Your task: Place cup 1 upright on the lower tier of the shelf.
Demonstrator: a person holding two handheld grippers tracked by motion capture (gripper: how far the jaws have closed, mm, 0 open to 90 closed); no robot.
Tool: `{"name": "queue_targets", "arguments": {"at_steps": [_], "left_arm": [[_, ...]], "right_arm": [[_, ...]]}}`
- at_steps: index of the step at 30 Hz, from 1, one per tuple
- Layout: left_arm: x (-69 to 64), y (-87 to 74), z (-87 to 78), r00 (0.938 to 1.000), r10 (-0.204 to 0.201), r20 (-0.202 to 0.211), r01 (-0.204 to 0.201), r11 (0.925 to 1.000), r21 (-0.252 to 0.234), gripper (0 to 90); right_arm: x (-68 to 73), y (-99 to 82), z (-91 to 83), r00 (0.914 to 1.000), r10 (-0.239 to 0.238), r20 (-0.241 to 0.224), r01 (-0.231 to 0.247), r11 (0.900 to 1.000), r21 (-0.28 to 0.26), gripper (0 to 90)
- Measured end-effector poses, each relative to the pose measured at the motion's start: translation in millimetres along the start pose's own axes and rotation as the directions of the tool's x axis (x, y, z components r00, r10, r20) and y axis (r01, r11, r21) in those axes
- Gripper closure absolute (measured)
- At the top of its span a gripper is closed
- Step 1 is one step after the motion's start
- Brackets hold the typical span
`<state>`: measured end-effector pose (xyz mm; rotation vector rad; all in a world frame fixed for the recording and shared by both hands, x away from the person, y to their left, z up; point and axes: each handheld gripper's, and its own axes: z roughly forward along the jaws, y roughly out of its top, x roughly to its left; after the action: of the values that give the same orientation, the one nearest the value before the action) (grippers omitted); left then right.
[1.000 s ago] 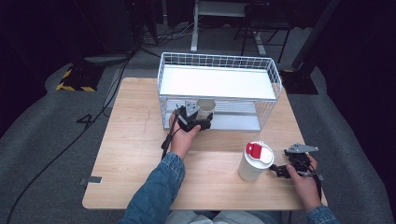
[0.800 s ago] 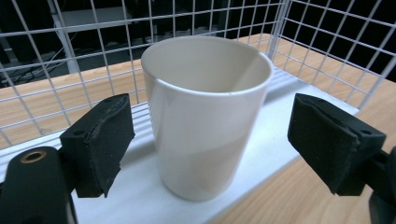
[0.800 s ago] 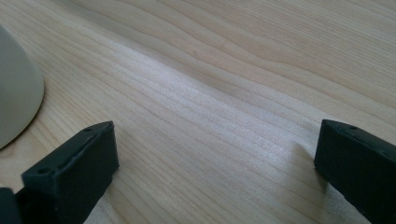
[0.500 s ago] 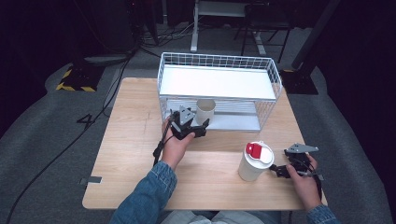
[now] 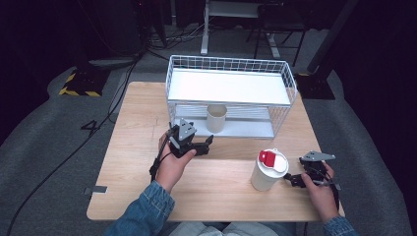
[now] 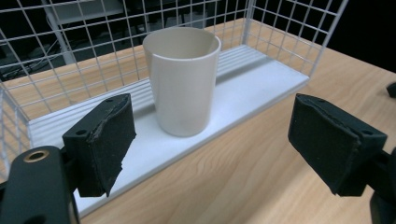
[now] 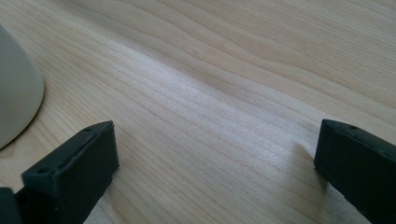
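Cream cup [image 6: 182,79] is standing upright on the wire rack's [image 5: 290,88] lower shelf; you're hovering the left gripper [image 6: 210,144], jaws spread and empty, facing it, right gripper [image 5: 293,179] spread, idling beside the lidded cup [image 5: 268,169].

A dim lab or studio: a lone wooden counter [image 5: 128,191] on grey carpet [image 5: 44,162], cables [image 5: 105,105] trailing across it, hazard-striped tape [image 5: 76,87] far left, desk legs [image 5: 204,34] beyond.

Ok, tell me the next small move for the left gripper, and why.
Probably draw the left gripper a little further from the wire rack: the cream cup stands upright on the lower shelf, free of the open jaws.
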<state>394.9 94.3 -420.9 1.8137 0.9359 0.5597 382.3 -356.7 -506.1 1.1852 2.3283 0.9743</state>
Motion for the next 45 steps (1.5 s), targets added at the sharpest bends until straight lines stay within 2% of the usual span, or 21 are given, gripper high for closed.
{"name": "queue_targets", "arguments": {"at_steps": [10, 16, 20, 22, 25, 29, 31, 36, 40, 45], "left_arm": [[2.8, -10.2, -34.5, 0.9995, 0.028, -0.014, -0.027, 0.9994, 0.022, 15.9], [9.0, -20.7, -54.0, 0.9989, 0.02, -0.041, -0.019, 0.9992, 0.036, 16.5], [12.7, -30.9, -66.4, 0.9983, 0.029, -0.051, -0.026, 0.9975, 0.066, 18.0], [15.1, -37.0, -72.5, 0.9976, 0.049, -0.049, -0.044, 0.9949, 0.09, 19.2], [17.5, -44.7, -79.8, 0.9981, 0.028, -0.054, -0.022, 0.9952, 0.095, 19.1], [19.6, -51.6, -85.5, 0.9985, 0.029, -0.048, -0.022, 0.9915, 0.128, 19.1], [20.8, -55.4, -87.1, 0.9984, 0.031, -0.047, -0.024, 0.9884, 0.15, 19.1], [25.3, -68.4, -88.7, 0.9989, 0.008, -0.046, 0.002, 0.9797, 0.201, 19.3], [29.7, -79.6, -88.7, 0.999, -0.012, -0.043, 0.022, 0.9692, 0.245, 19.3], [32.9, -95.9, -87.8, 0.9983, -0.009, -0.058, 0.026, 0.9556, 0.294, 19.3]], "right_arm": [[0.0, 0.0, 0.0, 1.0, 0.0, 0.0, 0.0, 1.0, 0.0, 0.0], [0.0, 0.0, 0.0, 1.0, 0.0, 0.0, 0.0, 1.0, 0.0, 0.0], [0.0, 0.0, 0.0, 1.0, 0.0, 0.0, 0.0, 1.0, 0.0, 0.0], [-0.1, 0.0, 0.0, 1.0, 0.0, -0.001, 0.0, 1.0, 0.0, 0.0], [-0.1, 0.0, 0.0, 1.0, 0.0, 0.0, 0.0, 1.0, 0.0, 0.0], [0.0, 0.0, 0.0, 1.0, 0.001, -0.001, -0.001, 1.0, 0.0, 0.0], [0.0, 0.1, 0.0, 1.0, 0.001, 0.0, -0.001, 1.0, 0.0, 0.0], [0.4, 0.0, -0.2, 1.0, 0.002, 0.004, -0.002, 1.0, 0.001, 0.1], [0.4, 0.1, -0.2, 1.0, 0.002, 0.005, -0.002, 1.0, 0.003, 0.1], [0.6, 0.0, -0.4, 1.0, 0.004, 0.006, -0.004, 1.0, 0.004, 0.1]]}}
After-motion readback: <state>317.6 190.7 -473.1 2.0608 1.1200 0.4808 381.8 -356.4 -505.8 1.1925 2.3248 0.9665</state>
